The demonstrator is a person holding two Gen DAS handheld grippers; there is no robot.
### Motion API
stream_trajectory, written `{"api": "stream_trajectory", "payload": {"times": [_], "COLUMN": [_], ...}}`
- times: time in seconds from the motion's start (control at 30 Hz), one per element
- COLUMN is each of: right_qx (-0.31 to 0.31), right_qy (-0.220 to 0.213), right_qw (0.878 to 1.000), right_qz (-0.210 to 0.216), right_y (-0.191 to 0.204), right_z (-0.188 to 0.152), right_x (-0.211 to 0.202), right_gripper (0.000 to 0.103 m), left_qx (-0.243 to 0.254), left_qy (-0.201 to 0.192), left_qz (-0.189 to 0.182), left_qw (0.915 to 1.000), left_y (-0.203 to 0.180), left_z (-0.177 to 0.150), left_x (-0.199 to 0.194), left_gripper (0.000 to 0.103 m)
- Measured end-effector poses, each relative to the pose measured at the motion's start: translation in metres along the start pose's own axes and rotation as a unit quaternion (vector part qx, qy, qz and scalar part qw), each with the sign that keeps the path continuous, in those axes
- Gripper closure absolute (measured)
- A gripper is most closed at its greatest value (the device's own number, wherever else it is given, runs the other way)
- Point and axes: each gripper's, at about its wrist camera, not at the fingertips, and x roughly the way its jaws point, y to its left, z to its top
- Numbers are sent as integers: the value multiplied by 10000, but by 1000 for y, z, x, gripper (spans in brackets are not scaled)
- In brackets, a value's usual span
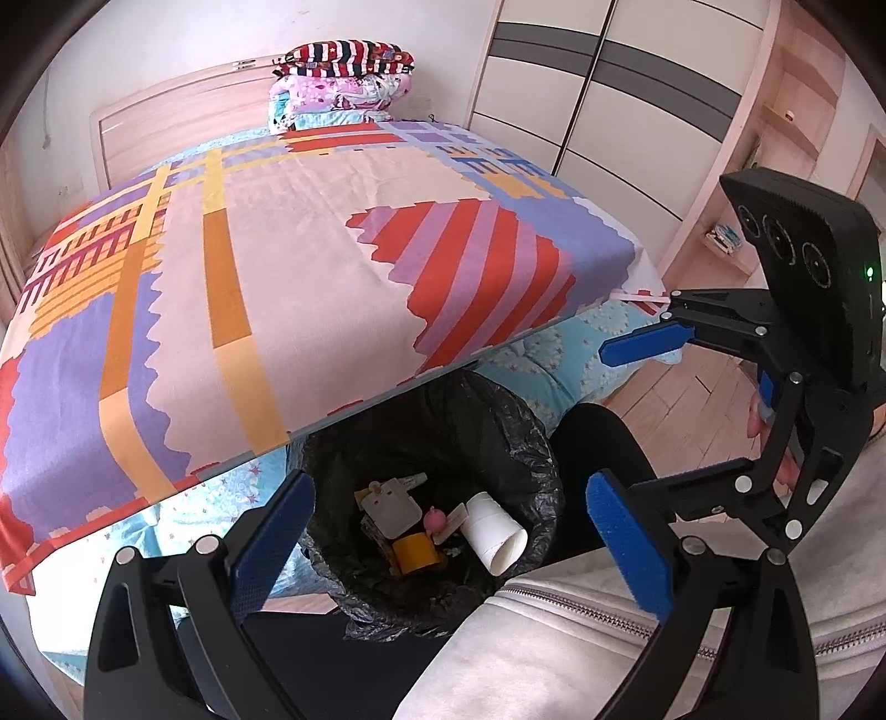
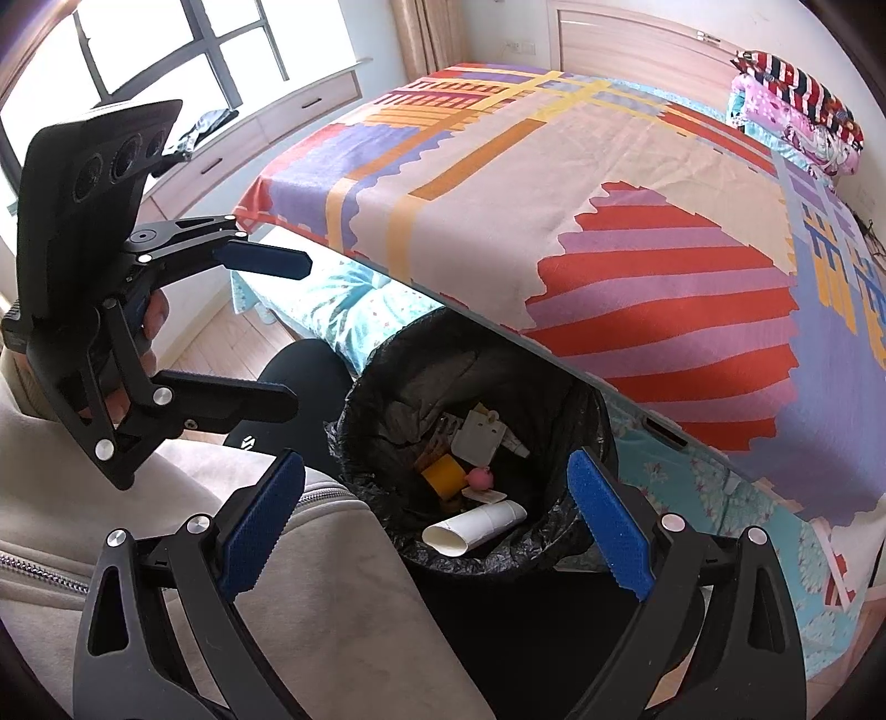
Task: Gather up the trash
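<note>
A bin lined with a black bag (image 1: 487, 421) (image 2: 387, 399) stands at the foot of the bed. Inside lie a white paper cup (image 1: 493, 531) (image 2: 473, 526), a yellow tape roll (image 1: 415, 554) (image 2: 443, 476), a white card (image 1: 390, 509) (image 2: 476, 437) and a small pink piece (image 1: 434, 520) (image 2: 480, 479). My left gripper (image 1: 448, 548) is open and empty above the bin; it also shows in the right wrist view (image 2: 302, 327). My right gripper (image 2: 437, 526) is open and empty above the bin; it also shows in the left wrist view (image 1: 620, 426).
The bed with a bright patterned cover (image 1: 310, 249) (image 2: 609, 221) overhangs the bin's far side. Folded bedding (image 1: 343, 83) is stacked at the headboard. A wardrobe (image 1: 609, 99) stands right, a window (image 2: 138, 50) left. The person's grey sleeve (image 1: 581, 653) and black trouser leg (image 1: 598, 448) are close by.
</note>
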Motion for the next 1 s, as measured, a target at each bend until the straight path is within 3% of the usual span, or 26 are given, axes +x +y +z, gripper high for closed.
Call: {"api": "stream_trajectory", "payload": {"times": [1.0], "right_qx": [-13], "right_qy": [-46], "right_qw": [10000], "right_qz": [-27], "right_y": [0], "right_z": [0], "right_x": [-2], "right_gripper": [7], "left_qx": [-45], "left_qy": [16], "left_qz": [3], "left_qw": [10000], "left_y": [0], "left_z": [1], "left_x": [1], "left_gripper": [8]}}
